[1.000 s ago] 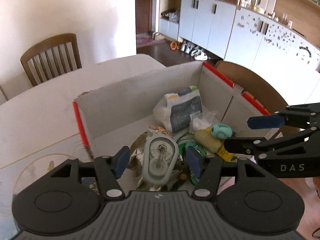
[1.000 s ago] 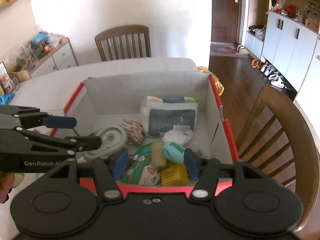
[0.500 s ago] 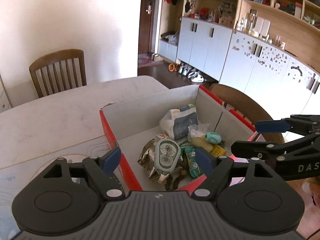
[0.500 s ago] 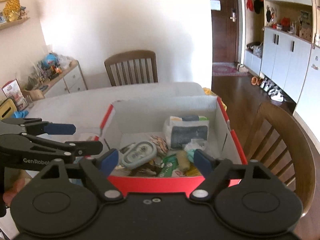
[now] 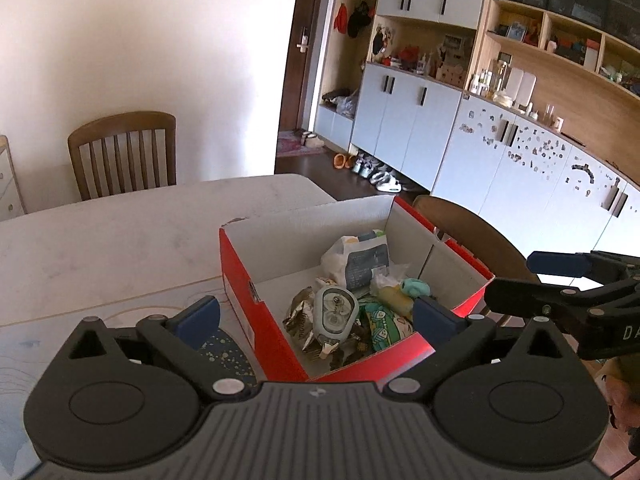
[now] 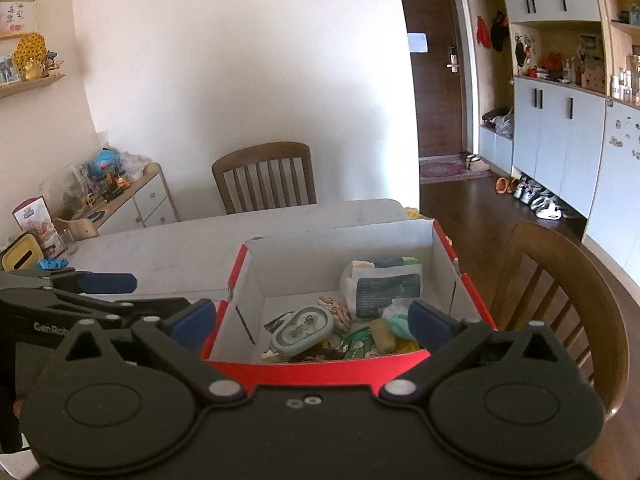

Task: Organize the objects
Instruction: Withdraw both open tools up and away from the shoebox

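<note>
A red shoebox [image 5: 240,280] [image 6: 320,372] with a white inside stands on the table. In it lie a grey-green oval tape dispenser [image 5: 335,312] [image 6: 302,330], a white wipes pack [image 5: 360,258] [image 6: 384,288], a teal round piece [image 5: 416,288], a yellow bottle [image 5: 394,298], a green packet [image 5: 382,322] and a crumpled foil wrapper [image 5: 300,320]. My left gripper [image 5: 316,316] [image 6: 132,294] hovers short of the box's left corner, jaws opening wide and empty. My right gripper [image 6: 312,320] [image 5: 536,278] hangs before the box's near wall, jaws also opening, holding nothing.
The pale table [image 5: 120,232] runs left and back from the box. A wooden chair [image 6: 264,178] stands at its far side, another chair [image 6: 560,292] close to the box's right. A patterned mat [image 5: 228,356] lies under my left gripper. A low cabinet [image 6: 132,196] is far left.
Both grippers have drawn back and upward out of the box, so it looks smaller now. Their jaws have spread from about half width to fully wide. The box's contents lie unmoved.
</note>
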